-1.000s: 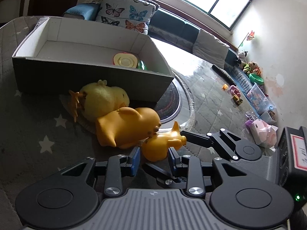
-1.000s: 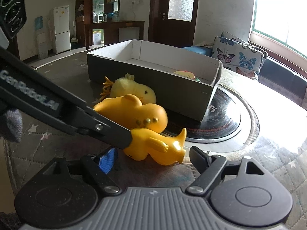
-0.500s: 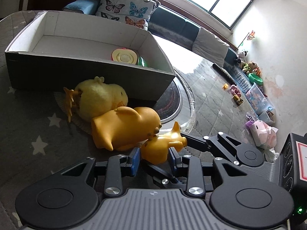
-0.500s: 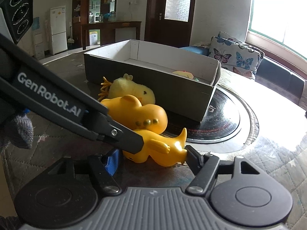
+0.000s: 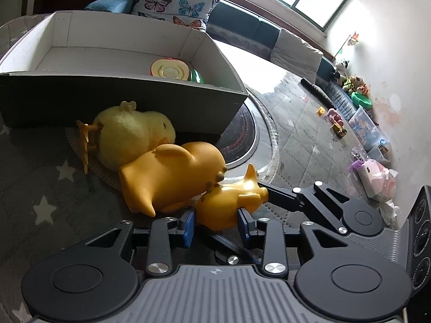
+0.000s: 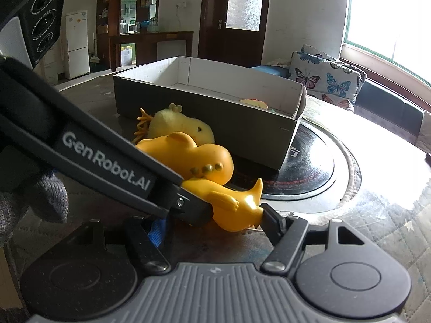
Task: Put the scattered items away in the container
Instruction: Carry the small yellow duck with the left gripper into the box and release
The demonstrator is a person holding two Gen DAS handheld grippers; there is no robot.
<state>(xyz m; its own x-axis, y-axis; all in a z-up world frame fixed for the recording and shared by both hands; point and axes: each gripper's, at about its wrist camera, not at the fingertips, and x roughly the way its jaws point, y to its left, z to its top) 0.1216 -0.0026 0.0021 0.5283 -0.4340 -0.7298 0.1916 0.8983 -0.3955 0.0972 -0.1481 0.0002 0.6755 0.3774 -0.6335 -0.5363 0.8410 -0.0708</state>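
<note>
Both tongs are on the same item: the small glossy yellow rubber duck (image 5: 231,202) lying on its side on the dark star-print quilted surface (image 5: 40,188).

Left tongs (image 5: 215,222): blue pads touch both flanks of the duck's body, so they look clamped on it. Right tongs (image 6: 212,222): the far finger presses the duck's tail end. The near finger is hidden behind the left tool's arm, so I can't tell whether they're closed or just bracketing. My read is a crosswise two-tool pinch because the toy is slick and rounded and could squirt out of a single grip.

The small duck touches the large orange-yellow rubber duck (image 5: 172,180), which leans against the fuzzy pale-yellow plush chick (image 5: 129,134). The chick sits just beside the near wall of the open dark cardboard box with white interior (image 5: 121,99).

The box is mostly bare inside, with only a round yellow-and-red toy disc (image 5: 169,68) and something green in the right corner, so there's plenty of drop room on the left.

Route judgement:
- A straight path to the box goes over the other two toys and the wall rim.
- Lift first, then move forward.
- A low drag would shove the big duck.
- The round dark inset plate (image 6: 309,167) to the right is open space.
- The two tools are crossed, so they're at risk of fouling each other on lift.
</note>
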